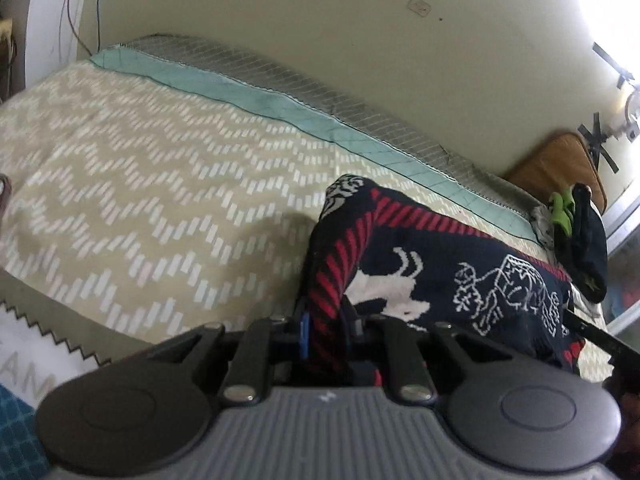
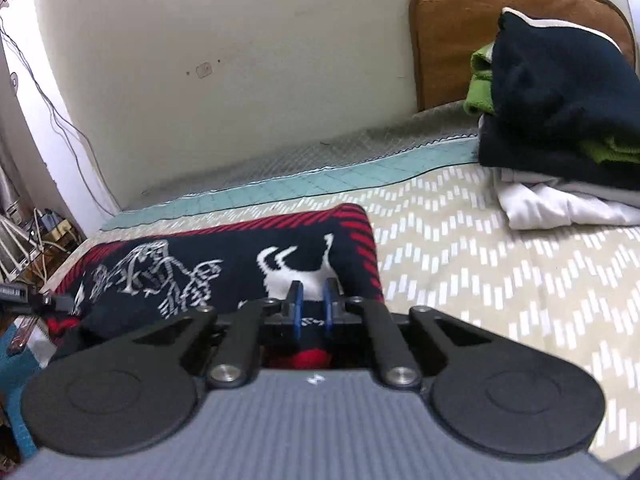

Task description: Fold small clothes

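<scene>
A navy knitted garment (image 1: pixel 460 272) with a red striped border and white animal figures lies across the bed. In the left wrist view my left gripper (image 1: pixel 326 320) is shut on its red striped left edge, which stands bunched up between the fingers. In the right wrist view the same garment (image 2: pixel 200 264) stretches to the left, and my right gripper (image 2: pixel 312 308) is shut on its near right corner, the blue pads (image 2: pixel 297 304) pressing on the white figure. Part of the cloth hangs down under each gripper, out of sight.
The bed has a beige zigzag cover (image 2: pixel 500 280) with a teal strip (image 2: pixel 360 176) along the wall. A pile of dark, green and white clothes (image 2: pixel 560 100) sits at the far right, against a brown cushion (image 2: pixel 452 32). Cables (image 2: pixel 52 112) and clutter stand at the left.
</scene>
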The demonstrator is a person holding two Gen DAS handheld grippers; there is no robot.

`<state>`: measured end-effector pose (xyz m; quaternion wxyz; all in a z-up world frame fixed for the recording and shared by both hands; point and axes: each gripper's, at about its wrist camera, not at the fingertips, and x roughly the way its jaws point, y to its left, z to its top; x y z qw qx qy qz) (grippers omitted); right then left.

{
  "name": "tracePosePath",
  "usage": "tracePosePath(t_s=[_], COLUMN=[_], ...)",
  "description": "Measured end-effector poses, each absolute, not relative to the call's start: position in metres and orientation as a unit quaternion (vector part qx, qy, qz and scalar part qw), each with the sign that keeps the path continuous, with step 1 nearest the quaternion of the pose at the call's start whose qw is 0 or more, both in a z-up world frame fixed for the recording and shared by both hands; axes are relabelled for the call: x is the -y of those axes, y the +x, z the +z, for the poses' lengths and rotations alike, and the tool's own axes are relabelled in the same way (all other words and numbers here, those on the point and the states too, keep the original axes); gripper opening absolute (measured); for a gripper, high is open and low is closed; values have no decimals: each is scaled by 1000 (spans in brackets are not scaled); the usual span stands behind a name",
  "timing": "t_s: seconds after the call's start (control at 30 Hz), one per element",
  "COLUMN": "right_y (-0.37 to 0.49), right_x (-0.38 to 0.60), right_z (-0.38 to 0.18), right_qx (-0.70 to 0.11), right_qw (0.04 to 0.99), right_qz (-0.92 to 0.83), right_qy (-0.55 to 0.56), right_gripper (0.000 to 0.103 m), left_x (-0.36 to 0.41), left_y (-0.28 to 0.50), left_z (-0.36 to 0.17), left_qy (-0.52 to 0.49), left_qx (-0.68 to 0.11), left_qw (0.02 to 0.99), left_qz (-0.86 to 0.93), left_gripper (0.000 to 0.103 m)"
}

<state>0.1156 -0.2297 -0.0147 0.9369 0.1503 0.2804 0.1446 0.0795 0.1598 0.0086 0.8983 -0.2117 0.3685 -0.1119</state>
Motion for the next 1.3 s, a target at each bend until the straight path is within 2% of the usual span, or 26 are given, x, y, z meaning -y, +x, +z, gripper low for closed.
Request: tracePosePath(t_s=[0.13,0.2,0.23,0.37,0.5,0.6,0.67,0.7,0.77,0.87,1.03,1.1,1.13,1.17,1.23,1.3], right_y=[104,91,85,96,125,147,151,149,138,119,96,87,85,78,71,72], right_x=[228,226,224,191,128,111,129,143,179,224,235,240,247,254,271,281], right_z=[-4,3,9,24,27,13,2,-1,-9,-21,-16,-10,-7,-5,-4,-8], right_qx=[-276,-250,-240,-241,-253,-276,-287,-289,-295,-286,-279,-276,-269,-256,-241,-247], right_qw=[940,948,951,939,918,916,918,919,921,909,920,920,923,925,921,914], right_qz=[148,150,155,213,291,284,263,252,226,226,188,181,170,166,150,134], right_qy=[134,124,121,122,91,66,74,85,120,202,203,213,216,227,266,293], right_gripper=[16,23,26,26,27,28,24,21,0,0,2,12,30,40,53,56], left_x=[-145,-148,-153,-146,-101,-81,-79,-82,-91,-93,-79,-81,-83,-85,-82,-78], left_y=[69,55,49,59,89,114,123,122,115,111,108,103,104,100,97,95], left_z=[22,41,52,80,71,43,25,17,10,9,18,27,31,36,43,49], left_qy=[-152,-126,-128,-151,-120,-99,-71,-63,-73,-68,-47,-65,-74,-85,-109,-127], left_qx=[-357,-318,-297,-256,-266,-311,-326,-329,-317,-313,-321,-320,-315,-309,-302,-299], left_qw=[916,935,942,947,938,927,931,933,935,937,938,937,937,937,933,926], left_qz=[-103,-92,-87,-124,-185,-184,-148,-134,-141,-140,-122,-126,-129,-136,-161,-192], left_gripper=[23,29,29,28,28,28,26,16,15,15,18,21,22,22,22,22])
